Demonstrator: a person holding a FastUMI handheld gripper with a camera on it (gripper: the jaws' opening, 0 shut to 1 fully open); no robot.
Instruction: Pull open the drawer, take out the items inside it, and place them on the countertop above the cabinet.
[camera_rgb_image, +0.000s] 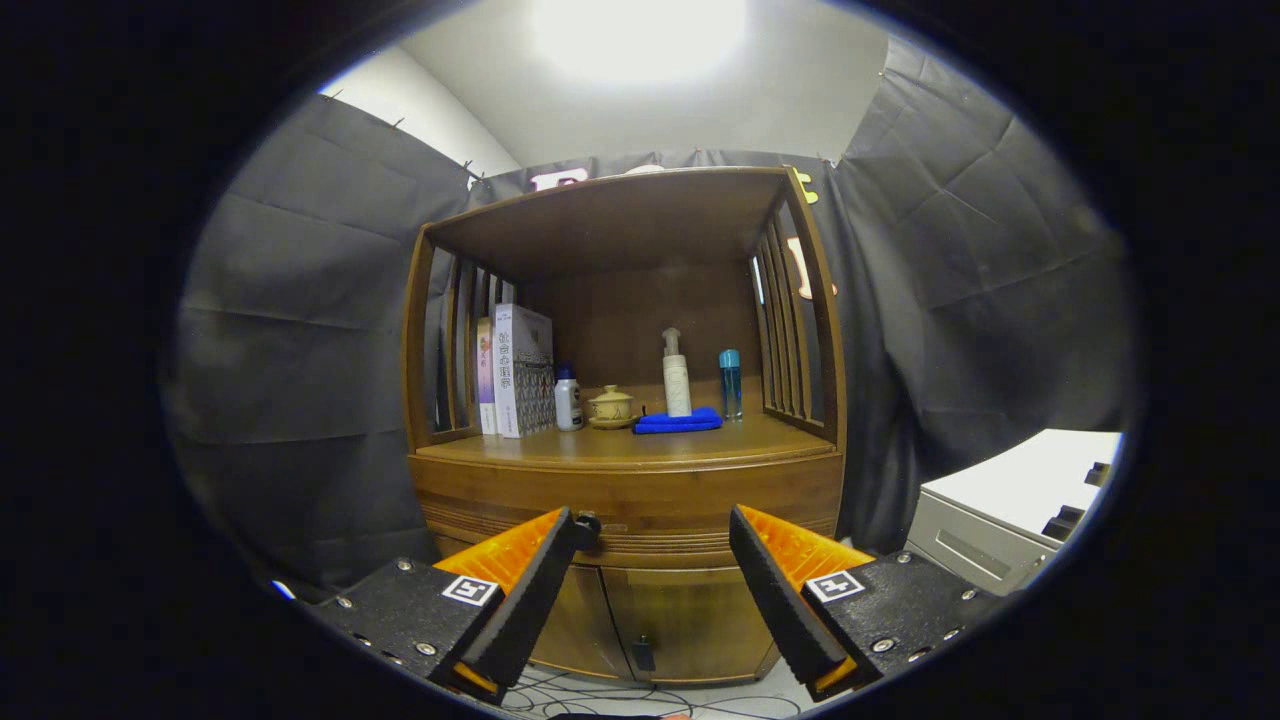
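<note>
While the hand-held gripper (660, 525) hangs released before the closed brown wooden drawer (640, 500), approach its dark knob (587, 523) at ten o'clock squarely.

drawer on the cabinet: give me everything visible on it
The drawer is a wide curved wooden front, brown with horizontal grooves along its lower edge, directly under the countertop and above the two cabinet doors. It looks fully shut. A small dark knob shows beside one finger's tip. The gripper is open in front of it; contact unclear.
</note>
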